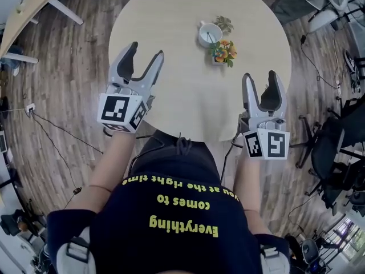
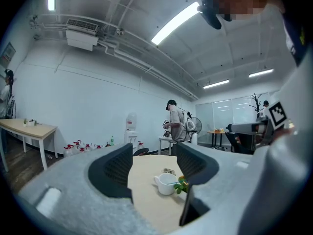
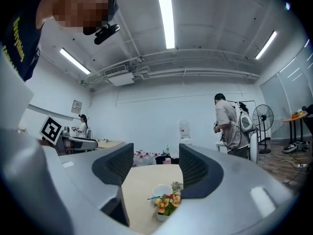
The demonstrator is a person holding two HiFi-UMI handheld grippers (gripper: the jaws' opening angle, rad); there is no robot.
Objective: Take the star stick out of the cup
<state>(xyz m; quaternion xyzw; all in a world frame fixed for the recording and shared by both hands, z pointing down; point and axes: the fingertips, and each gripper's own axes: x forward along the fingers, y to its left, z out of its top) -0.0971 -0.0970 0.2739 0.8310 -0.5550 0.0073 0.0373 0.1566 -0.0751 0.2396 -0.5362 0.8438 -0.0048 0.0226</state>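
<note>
cup, thin stick inside — star indistinct

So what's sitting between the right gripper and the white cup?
The little pot of orange flowers stands between the right gripper and the white cup. The right gripper view shows it just in front of the cup.

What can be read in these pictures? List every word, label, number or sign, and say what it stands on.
"Everything comes to you at the right time": yellow print on the person's dark shirt, upside down in the head view.
Left gripper and right gripper: only black-and-white square markers, no letters.
Wall sign in the right gripper view: too small to read.
</note>
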